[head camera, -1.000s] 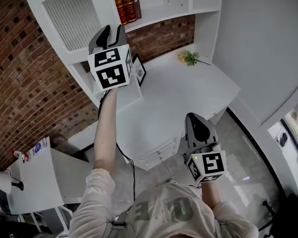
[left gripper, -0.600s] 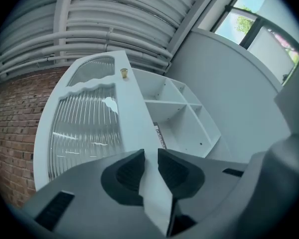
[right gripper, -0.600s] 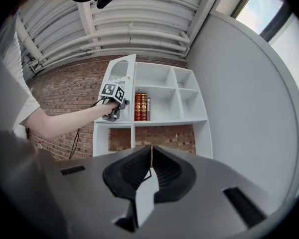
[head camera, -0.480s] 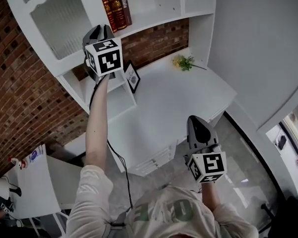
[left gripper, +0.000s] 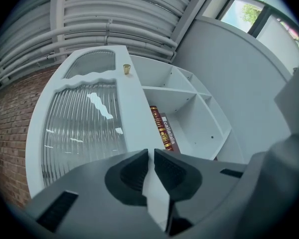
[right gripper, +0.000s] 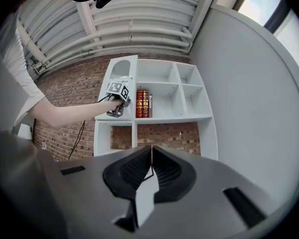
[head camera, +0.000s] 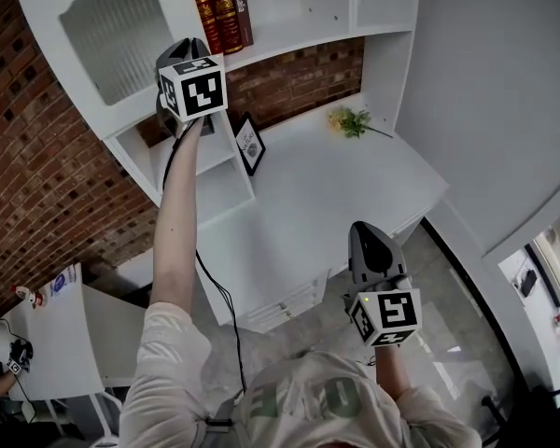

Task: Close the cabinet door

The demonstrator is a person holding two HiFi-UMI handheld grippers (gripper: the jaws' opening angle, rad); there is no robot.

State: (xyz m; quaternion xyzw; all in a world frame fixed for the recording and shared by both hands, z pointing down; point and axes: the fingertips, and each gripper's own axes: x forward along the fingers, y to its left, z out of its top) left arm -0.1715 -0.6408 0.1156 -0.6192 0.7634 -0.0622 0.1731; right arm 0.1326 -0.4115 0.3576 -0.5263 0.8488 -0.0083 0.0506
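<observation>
The white cabinet door (head camera: 112, 21) with ribbed glass stands swung open at the shelf unit's upper left. It also fills the left of the left gripper view, door (left gripper: 84, 128), with a small brass knob (left gripper: 126, 69) on its free edge. My left gripper (head camera: 187, 47) is raised to the door's lower corner. Its jaws (left gripper: 150, 152) are closing to a narrow slit, with the door's white stile straight ahead of the tips. I cannot tell whether the edge reaches between them. My right gripper (head camera: 365, 233) hangs low over the desk front, shut (right gripper: 151, 147) and empty.
Red books (head camera: 219, 7) stand on the shelf beside the door. A framed picture (head camera: 250, 143) and a small plant (head camera: 353, 119) sit on the white desk (head camera: 355, 189). A brick wall (head camera: 37, 175) is at the left, with a small white table (head camera: 65, 334) below it.
My left gripper moved left and up from over the desk to the door's lower corner, and its fingers drew together. The right gripper sank slightly.
</observation>
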